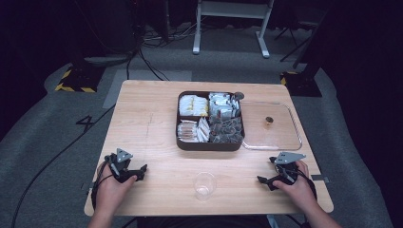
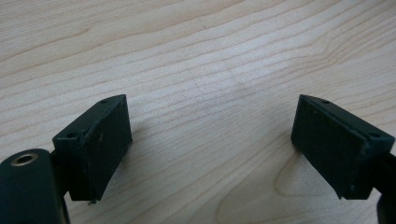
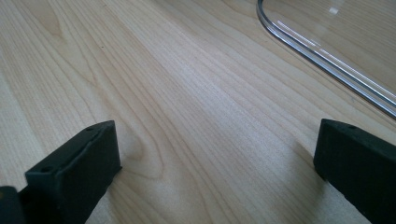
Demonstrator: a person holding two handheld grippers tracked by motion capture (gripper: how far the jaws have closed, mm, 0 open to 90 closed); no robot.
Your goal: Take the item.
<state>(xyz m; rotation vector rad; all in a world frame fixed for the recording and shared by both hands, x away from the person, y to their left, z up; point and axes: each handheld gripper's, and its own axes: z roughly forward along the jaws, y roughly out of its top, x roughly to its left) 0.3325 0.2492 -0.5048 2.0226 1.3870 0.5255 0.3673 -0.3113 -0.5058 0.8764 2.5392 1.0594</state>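
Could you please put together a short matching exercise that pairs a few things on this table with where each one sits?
Things:
1. clear cup
2. brown divided box
3. clear lid
4. left gripper

Places:
A. lying flat to the right of the box
B. near the table's front-left corner
C. at the front edge, between the two grippers
D. mid-table, filled with packets

Pairs: 1-C, 2-D, 3-A, 4-B
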